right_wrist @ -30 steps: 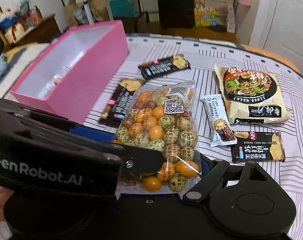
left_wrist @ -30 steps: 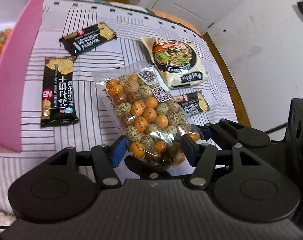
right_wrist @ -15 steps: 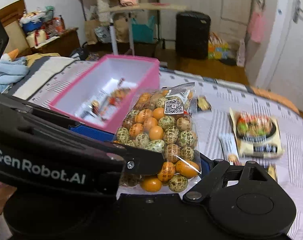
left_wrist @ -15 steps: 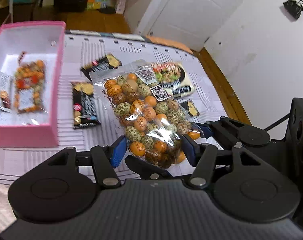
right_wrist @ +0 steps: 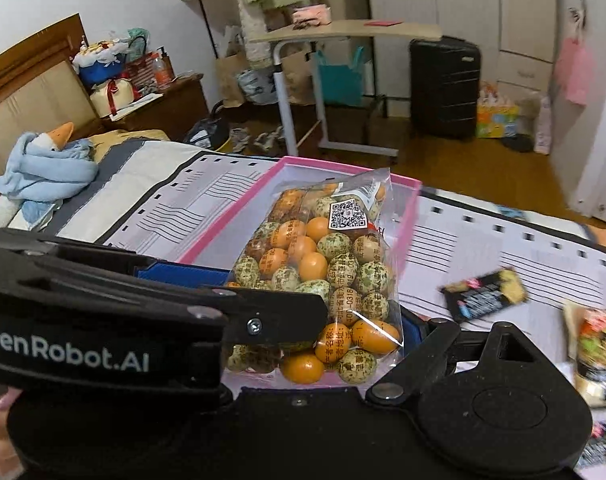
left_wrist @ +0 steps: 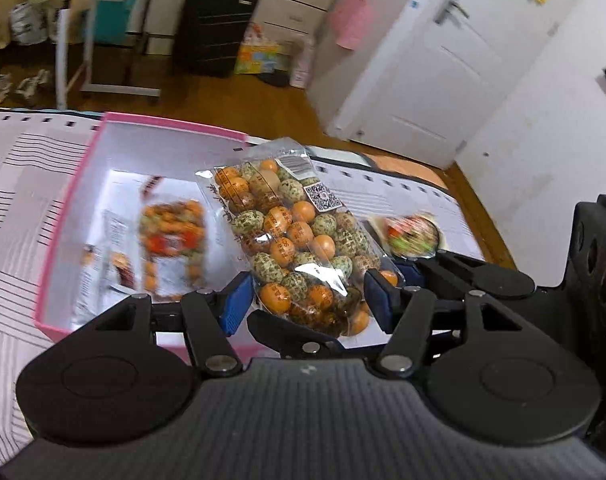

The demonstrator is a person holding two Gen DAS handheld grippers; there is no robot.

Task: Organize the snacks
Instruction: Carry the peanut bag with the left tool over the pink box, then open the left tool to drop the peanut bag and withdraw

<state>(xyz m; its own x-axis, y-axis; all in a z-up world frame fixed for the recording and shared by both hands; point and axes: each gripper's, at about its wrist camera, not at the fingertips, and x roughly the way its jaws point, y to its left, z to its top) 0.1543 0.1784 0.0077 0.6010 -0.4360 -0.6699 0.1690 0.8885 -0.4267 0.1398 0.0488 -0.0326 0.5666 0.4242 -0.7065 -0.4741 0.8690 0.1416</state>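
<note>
I am in the carrying step: both my tongs hold one clear bag of round orange and green snacks (left_wrist: 299,240) and bring it to the pink box (left_wrist: 69,216). My left tongs (left_wrist: 307,300) pinch the lower end of the bag between the blue pads. My right tongs (right_wrist: 319,300) clamp the same end, their jaws standing wide around it. The bag hangs in the air above the right part of the box; a similar bag (left_wrist: 173,240) already lies inside, at about nine o'clock from it. I think the next move needs lowering the bag into the free space beside that one, then spreading both tongs together.
</note>
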